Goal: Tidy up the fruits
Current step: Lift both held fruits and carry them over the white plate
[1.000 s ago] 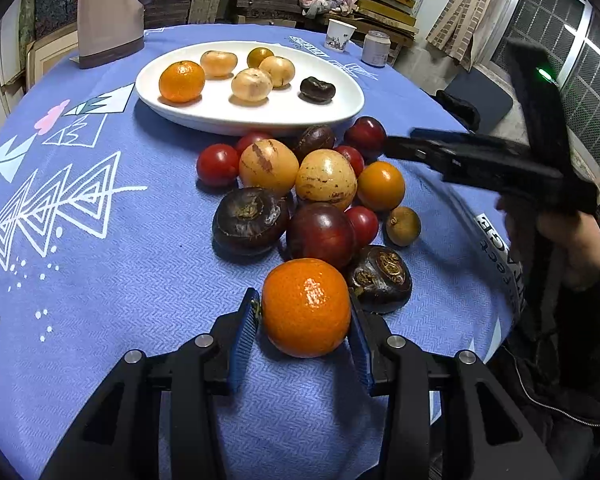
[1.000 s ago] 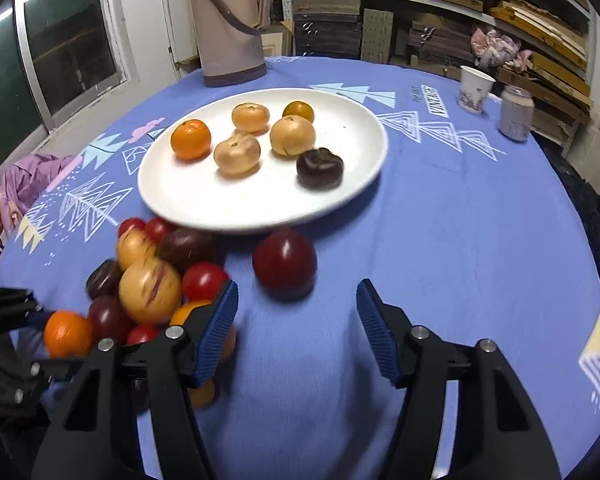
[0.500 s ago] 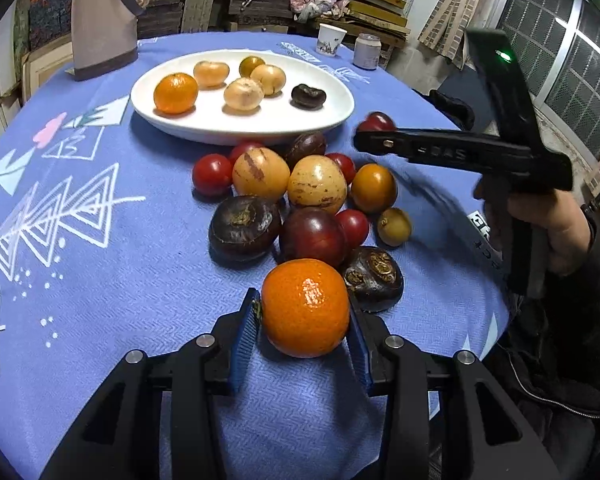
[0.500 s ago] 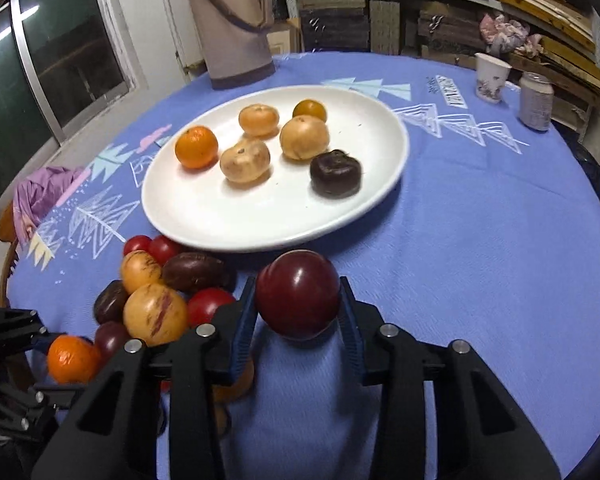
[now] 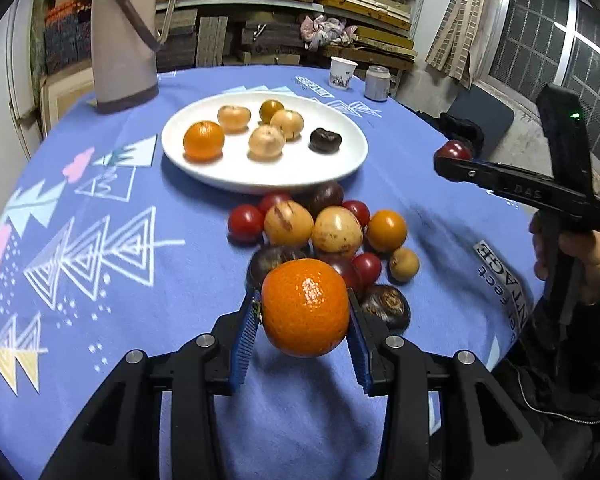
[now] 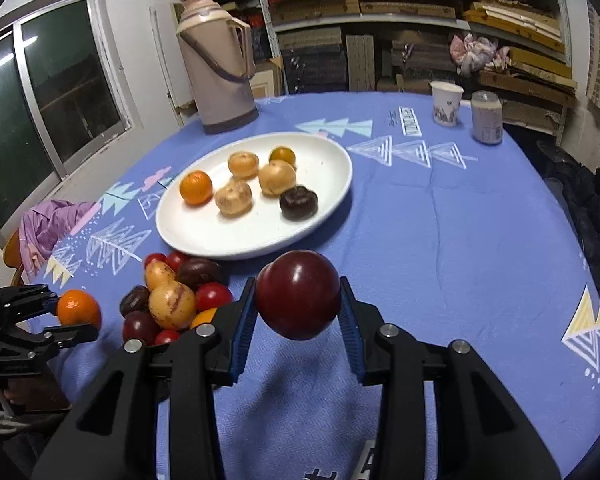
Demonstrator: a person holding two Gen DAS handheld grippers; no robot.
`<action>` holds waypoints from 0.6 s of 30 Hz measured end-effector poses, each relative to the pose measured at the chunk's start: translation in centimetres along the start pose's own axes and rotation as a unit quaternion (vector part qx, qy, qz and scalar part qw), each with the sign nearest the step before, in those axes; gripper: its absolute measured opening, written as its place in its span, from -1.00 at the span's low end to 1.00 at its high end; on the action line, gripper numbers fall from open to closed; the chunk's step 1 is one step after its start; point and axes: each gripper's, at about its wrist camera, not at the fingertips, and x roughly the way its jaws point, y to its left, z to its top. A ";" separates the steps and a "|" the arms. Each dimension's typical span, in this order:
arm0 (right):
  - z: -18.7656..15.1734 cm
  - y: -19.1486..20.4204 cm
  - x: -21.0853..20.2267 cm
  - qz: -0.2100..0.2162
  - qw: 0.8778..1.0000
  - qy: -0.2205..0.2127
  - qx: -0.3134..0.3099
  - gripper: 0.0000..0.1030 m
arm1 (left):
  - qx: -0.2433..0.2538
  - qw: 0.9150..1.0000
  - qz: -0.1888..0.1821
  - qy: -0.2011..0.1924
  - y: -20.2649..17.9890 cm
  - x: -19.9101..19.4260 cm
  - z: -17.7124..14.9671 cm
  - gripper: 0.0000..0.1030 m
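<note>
The left gripper (image 5: 305, 330) fingers are clamped on a round orange mandarin (image 5: 305, 307). The right gripper (image 6: 298, 330) fingers are clamped on a glossy dark-red plum (image 6: 298, 300). Both fruits partly hide the loose fruit pile (image 5: 332, 232) on the table.

The right gripper (image 6: 298, 312), open around a dark red plum (image 6: 298, 300) on the cloth (image 6: 460, 240) a second before, closed on it and lifted it clear. The left gripper (image 5: 305, 328), already clamped on an orange (image 5: 305, 307), raised it off the cloth too, so it hung in front of the pile (image 5: 324, 236).
</note>
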 end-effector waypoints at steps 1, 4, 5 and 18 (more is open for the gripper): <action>0.1 0.1 -0.1 0.001 1.000 -0.002 -0.002 -0.26 | 0.000 1.000 0.001 0.001 0.1 0.1 0.3 -0.19; 0.9 0.9 -0.1 0.011 1.000 -0.009 -0.014 -0.26 | 0.005 1.000 0.007 -0.007 0.5 0.4 1.6 -0.19; 1.2 1.3 0.0 0.014 1.000 -0.011 -0.019 -0.26 | 0.008 1.000 0.013 -0.009 0.6 0.5 2.2 -0.19; 6.8 2.7 6.9 0.016 0.999 -0.009 -0.029 -0.26 | 0.006 0.999 0.043 -0.028 3.3 6.2 12.2 -0.19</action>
